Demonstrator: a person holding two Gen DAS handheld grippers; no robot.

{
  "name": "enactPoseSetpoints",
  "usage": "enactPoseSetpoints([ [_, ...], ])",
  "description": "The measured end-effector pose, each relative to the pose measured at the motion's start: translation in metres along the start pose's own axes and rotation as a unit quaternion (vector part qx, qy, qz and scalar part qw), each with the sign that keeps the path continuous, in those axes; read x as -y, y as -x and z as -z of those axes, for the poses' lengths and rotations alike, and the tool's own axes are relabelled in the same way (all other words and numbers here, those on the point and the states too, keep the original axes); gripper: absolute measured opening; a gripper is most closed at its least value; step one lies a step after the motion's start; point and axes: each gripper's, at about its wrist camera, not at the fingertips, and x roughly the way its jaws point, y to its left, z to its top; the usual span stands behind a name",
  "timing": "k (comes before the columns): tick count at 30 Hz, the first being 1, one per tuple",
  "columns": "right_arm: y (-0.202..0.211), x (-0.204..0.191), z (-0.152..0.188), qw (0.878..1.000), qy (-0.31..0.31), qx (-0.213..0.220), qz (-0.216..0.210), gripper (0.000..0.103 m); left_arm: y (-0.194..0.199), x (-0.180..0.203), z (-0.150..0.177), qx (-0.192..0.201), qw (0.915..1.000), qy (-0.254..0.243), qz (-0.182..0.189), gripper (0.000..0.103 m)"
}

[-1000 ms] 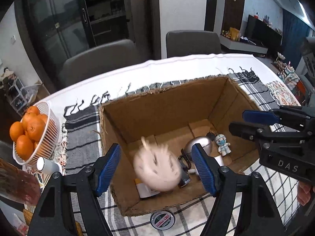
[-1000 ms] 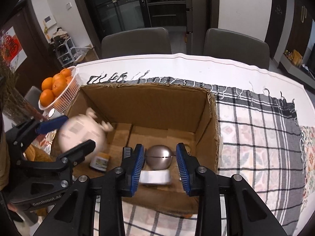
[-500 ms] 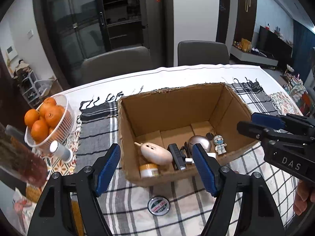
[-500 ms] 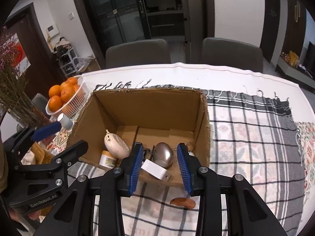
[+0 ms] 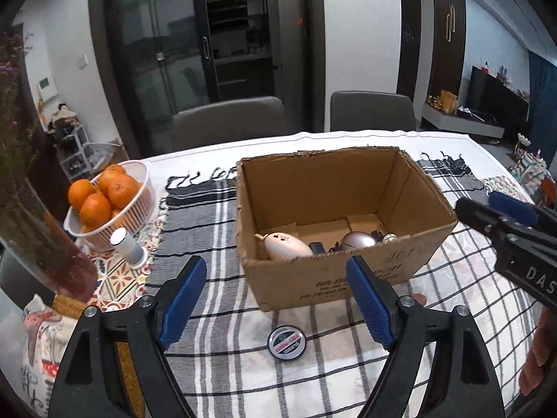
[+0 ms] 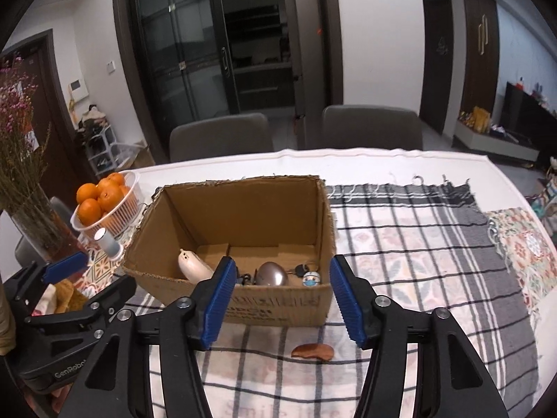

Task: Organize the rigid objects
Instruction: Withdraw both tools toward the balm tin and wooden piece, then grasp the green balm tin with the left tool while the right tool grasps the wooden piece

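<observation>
Most of the sorting appears to be done. In the box (image 6: 240, 230) several rigid things are already laid along the near wall: a cream oval gadget (image 6: 192, 265), a metallic egg-shaped piece (image 6: 272, 274), a small masked figurine (image 6: 311, 278), and some dark items between them that cannot be made out clearly.

Two things are seen to be left out on the cloth of the table (image 6: 417, 244): a round tin (image 5: 286, 342) just in front of the box, and a brown curved piece (image 6: 312, 351) close to the box's near corner.

The left tool (image 5: 278, 303) is held wide and its jaws are opening, with nothing between the pads; it is aimed over the cloth, with the tin low in its view. The right tool (image 6: 280, 303) is likewise being opened, nothing is gripped, and the brown piece lies below and ahead of it.

It is judged that one pick for each tool remains: the tin for the left, the brown piece for the right. The basket of oranges (image 5: 104, 195), the white cylinder (image 5: 127, 245) and the vase (image 5: 41, 244) at the table's side are probably not part of the task.
</observation>
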Motion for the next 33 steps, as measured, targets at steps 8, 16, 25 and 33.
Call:
enactPoseSetpoints([
  [8, 0.022, 0.004, 0.025, 0.999, 0.008, 0.030, 0.025, 0.073, 0.015, 0.000, 0.031, 0.015, 0.9996, 0.024, -0.004, 0.088],
  [16, 0.019, 0.005, 0.050, 0.999, -0.003, 0.031, 0.015, 0.077, 0.011, 0.001, 0.058, 0.006, 0.9991, 0.043, -0.006, 0.093],
  [25, 0.000, 0.011, 0.081, 0.999, -0.030, 0.013, 0.010, 0.077, -0.003, 0.003, 0.084, 0.016, 0.9980, 0.057, -0.023, 0.093],
  [33, -0.017, 0.018, 0.103, 0.998, -0.055, 0.006, 0.008, 0.077, -0.018, 0.002, 0.102, 0.025, 0.9961, 0.077, -0.033, 0.093],
])
